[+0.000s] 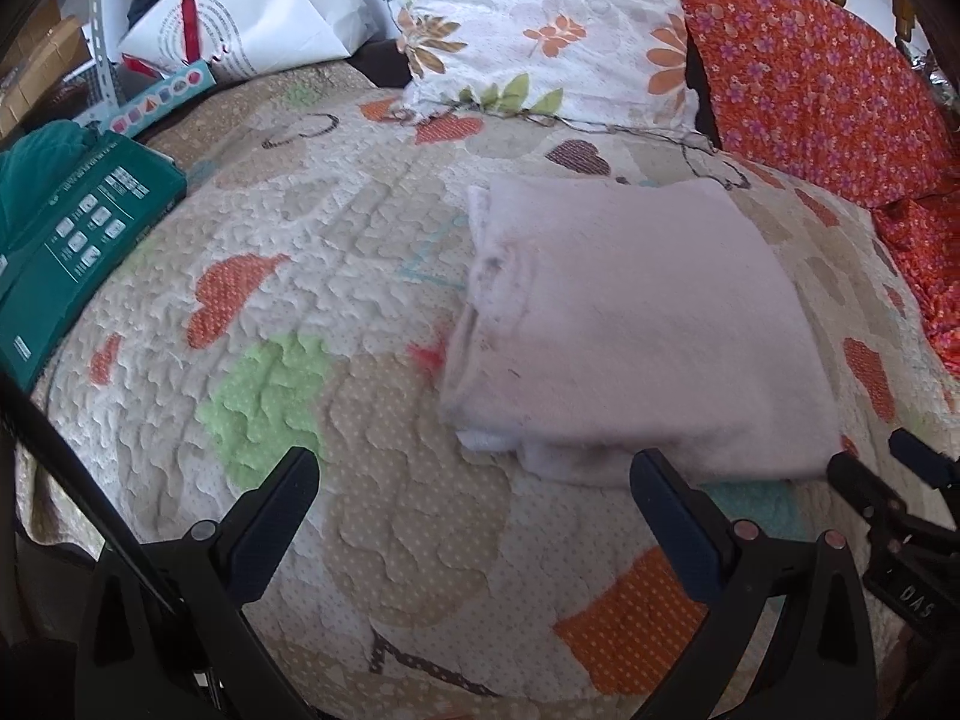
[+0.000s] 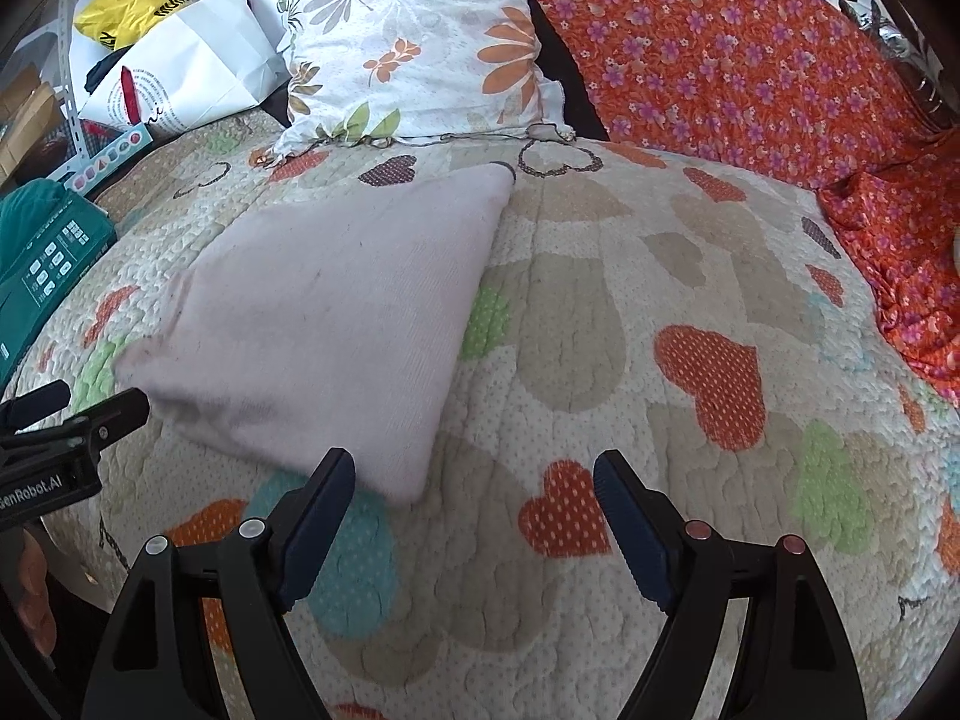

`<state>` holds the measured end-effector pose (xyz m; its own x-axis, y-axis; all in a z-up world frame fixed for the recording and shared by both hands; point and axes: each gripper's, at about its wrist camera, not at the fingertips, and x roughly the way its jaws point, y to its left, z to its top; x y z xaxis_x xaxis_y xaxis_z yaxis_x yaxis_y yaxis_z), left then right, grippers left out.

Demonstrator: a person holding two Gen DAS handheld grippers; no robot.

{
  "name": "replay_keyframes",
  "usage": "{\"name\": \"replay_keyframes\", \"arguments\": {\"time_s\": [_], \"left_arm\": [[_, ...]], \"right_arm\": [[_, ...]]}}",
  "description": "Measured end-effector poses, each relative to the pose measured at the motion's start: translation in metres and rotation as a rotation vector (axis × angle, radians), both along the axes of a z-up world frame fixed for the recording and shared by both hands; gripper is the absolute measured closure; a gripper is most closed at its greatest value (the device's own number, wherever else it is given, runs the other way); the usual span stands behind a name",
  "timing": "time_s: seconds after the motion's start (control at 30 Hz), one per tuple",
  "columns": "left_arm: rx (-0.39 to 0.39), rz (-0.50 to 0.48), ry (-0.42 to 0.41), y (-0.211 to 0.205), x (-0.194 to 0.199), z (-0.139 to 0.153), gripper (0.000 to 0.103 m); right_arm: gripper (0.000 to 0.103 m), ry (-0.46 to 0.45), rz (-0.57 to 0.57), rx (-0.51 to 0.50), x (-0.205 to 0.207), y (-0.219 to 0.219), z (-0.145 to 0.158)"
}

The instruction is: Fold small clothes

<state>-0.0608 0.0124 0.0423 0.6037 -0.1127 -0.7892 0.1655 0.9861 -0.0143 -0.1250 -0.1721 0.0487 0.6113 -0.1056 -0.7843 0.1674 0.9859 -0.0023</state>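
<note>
A pale pink folded garment point(image 1: 636, 324) lies flat in a neat rectangle on the heart-patterned quilt point(image 1: 312, 312). It also shows in the right wrist view point(image 2: 324, 312). My left gripper point(image 1: 474, 468) is open and empty, just short of the garment's near edge, with its right finger point(image 1: 672, 510) close to that edge. My right gripper point(image 2: 474, 474) is open and empty, near the garment's near right corner, above the quilt point(image 2: 690, 300). Each gripper shows in the other's view: the right gripper point(image 1: 900, 480) and the left gripper point(image 2: 72, 408).
A floral pillow point(image 1: 540, 30) and an orange flowered cloth point(image 1: 828, 90) lie at the back. A green box point(image 1: 78, 240), a white paper bag point(image 1: 240, 18) and a yellow bag point(image 2: 126, 6) sit at the left.
</note>
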Motion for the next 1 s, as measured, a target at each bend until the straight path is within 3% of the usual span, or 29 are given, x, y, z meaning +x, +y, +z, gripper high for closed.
{"name": "replay_keyframes", "arguments": {"time_s": [0.47, 1.0], "left_arm": [[0.006, -0.057, 0.048, -0.016, -0.019, -0.013, 0.000], [-0.026, -0.038, 0.098, -0.010, -0.012, -0.020, 0.000]], "right_arm": [[0.016, 0.011, -0.088, 0.058, -0.016, -0.019, -0.005], [0.016, 0.037, -0.071, 0.053, -0.010, -0.014, -0.013]]}}
